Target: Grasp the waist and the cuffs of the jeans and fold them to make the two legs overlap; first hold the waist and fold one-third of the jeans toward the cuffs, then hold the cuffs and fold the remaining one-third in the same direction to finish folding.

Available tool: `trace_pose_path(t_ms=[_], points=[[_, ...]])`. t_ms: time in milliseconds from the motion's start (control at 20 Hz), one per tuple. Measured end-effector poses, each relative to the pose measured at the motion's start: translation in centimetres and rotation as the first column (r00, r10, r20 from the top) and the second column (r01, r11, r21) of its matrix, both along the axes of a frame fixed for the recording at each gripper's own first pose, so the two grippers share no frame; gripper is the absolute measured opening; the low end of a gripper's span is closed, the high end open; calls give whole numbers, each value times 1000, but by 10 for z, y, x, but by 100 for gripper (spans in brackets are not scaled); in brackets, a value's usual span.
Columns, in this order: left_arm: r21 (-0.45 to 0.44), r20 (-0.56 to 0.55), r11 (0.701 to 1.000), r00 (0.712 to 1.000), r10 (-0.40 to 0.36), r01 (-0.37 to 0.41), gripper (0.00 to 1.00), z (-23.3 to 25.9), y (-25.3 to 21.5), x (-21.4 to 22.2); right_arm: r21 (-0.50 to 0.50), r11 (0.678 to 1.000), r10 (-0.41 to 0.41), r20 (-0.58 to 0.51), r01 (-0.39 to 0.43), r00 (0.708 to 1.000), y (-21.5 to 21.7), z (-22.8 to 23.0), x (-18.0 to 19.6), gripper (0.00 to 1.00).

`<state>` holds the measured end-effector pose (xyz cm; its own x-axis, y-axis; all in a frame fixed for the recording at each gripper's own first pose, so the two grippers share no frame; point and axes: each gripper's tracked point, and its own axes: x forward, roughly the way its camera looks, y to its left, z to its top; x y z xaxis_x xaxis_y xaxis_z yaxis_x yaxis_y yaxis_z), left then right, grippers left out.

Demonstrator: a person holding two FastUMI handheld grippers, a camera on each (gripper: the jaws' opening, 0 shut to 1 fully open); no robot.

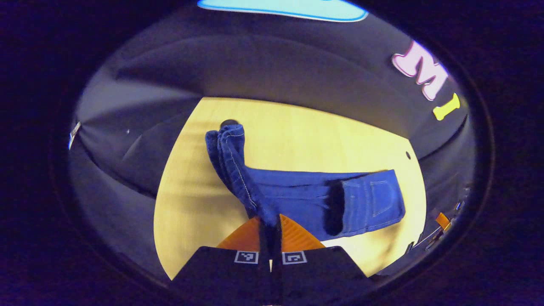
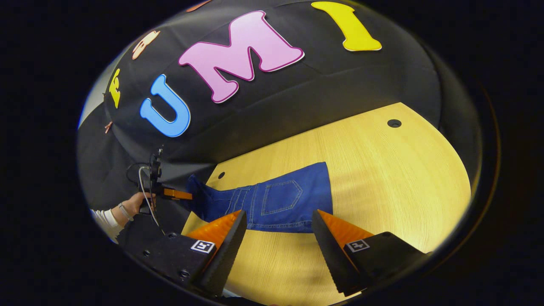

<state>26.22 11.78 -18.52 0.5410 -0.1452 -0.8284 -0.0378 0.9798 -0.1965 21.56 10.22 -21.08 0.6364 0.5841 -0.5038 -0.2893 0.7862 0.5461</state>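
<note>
Left gripper (image 1: 270,225) clamped on jeans (image 1: 306,199) cuff end, lifting it for final fold toward waist. Right gripper (image 2: 278,221) spread wide, hovering (free) above jeans on wooden table (image 2: 382,170).

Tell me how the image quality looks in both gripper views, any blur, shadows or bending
Left gripper view: slightly soft, fisheye curves the table edge, and a dark shadow band crosses the jeans at the fold; the left gripper is shut on denim. Right gripper view: sharper, wood grain is visible, the table bows, the right gripper casts soft shadows near its open fingers.
</note>
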Motion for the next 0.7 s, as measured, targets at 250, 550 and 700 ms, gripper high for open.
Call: trace_pose_path(t_ms=[250, 550, 700], points=[[-32, 160, 970, 959, -233, 241, 6, 67, -174, 25, -7, 1000, 18, 30, -18, 999, -18, 9, 10, 95], [52, 46, 915, 914, -402, 400, 6, -40, -305, 24, -96, 993, 77, 99, -68, 992, -55, 4, 3, 95], [121, -97, 909, 916, -389, 399, 8, -102, -313, 12, -86, 990, 123, 118, -114, 985, -61, 11, -3, 95]])
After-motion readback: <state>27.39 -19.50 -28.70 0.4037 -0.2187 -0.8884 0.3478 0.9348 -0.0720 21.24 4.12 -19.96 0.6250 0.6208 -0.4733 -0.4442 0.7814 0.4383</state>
